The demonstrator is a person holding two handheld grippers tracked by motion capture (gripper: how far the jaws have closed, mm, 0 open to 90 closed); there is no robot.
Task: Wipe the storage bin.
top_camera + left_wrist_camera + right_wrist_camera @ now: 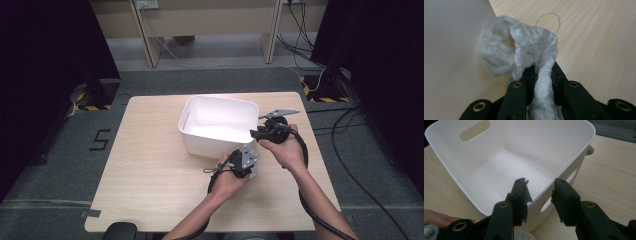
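High view, left gripper clamped on white cloth beside bin, right gripper astride its wall, apart.

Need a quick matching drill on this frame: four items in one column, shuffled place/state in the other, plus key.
1. left tongs
2. right tongs
3. white bin
4. white cloth

A. pinched between jaws, beside the bin's outer wall
B. empty, on the wooden table
C. shut on fabric
D. jaws astride the bin's rim at a handle slot

Pairs: 1-C, 2-D, 3-B, 4-A
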